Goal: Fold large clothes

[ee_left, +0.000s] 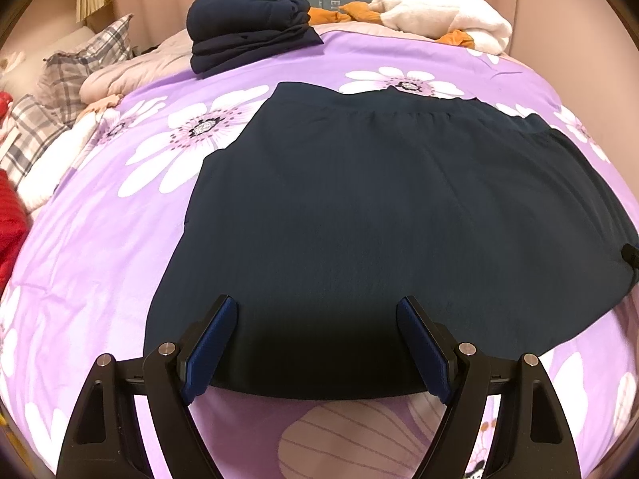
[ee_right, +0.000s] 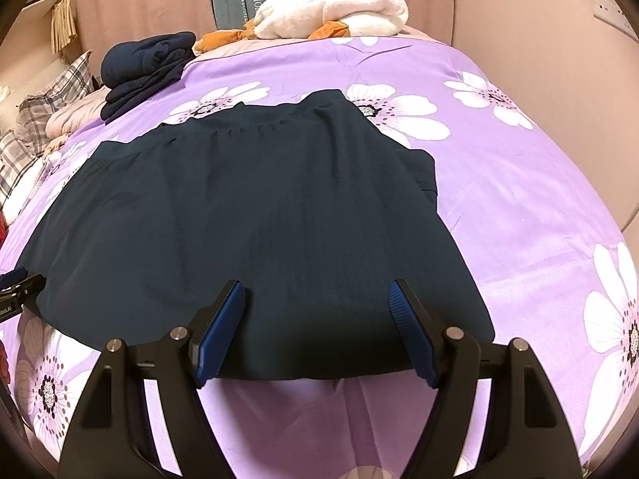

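From the left wrist, I'm seeing the dark garment (ee_left: 379, 207) lying flat on the purple bedspread (ee_left: 100, 259), near hem running crosswise between the left gripper (ee_left: 317, 345), jaws spread, gripping nothing. From the right wrist, the right gripper (ee_right: 317, 331) is straddling that hem too, released; both are sitting equally near it.

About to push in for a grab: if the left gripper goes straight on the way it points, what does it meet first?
Most likely the dark navy garment spread flat on the purple floral bedcover. The left gripper stands open over its near hem; its height above the cloth is unclear.
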Available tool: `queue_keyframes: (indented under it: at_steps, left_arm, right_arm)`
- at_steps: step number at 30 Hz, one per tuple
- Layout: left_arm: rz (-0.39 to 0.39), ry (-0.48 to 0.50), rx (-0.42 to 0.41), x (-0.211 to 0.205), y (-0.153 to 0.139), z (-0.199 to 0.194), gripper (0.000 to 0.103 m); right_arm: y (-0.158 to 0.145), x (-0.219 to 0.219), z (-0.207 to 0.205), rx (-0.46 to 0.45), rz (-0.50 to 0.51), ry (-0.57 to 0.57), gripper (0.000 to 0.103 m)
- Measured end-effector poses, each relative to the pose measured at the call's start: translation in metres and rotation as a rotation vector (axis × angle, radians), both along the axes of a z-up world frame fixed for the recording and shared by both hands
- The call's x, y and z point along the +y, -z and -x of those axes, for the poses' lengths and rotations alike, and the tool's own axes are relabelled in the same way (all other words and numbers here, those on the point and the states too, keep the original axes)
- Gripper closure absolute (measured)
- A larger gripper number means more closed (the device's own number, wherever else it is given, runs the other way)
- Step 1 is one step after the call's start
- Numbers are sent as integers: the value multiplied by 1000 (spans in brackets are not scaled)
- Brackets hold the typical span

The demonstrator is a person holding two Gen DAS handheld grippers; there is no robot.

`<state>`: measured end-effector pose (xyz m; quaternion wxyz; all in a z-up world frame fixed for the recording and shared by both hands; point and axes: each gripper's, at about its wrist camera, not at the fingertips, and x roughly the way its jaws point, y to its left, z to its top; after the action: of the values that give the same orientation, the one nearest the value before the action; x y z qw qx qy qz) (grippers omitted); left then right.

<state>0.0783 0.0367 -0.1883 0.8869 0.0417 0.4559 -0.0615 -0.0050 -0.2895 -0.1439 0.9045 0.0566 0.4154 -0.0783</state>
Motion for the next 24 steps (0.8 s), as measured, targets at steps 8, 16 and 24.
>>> queue_keyframes:
  at_steps: [8,16,24]
  left_arm:
    - [-8,-3,-1,3,-1,3,21]
    - [-14,-4,-3,3,-1,5,21]
    - [-15,-4,-3,4,-1,6,21]
  right_arm:
    - [-1,-9,2,0,-14,23,29]
    - [-2,-13,8,-3,-25,41,28]
    - [-2,-13,8,-3,-29,46,28]
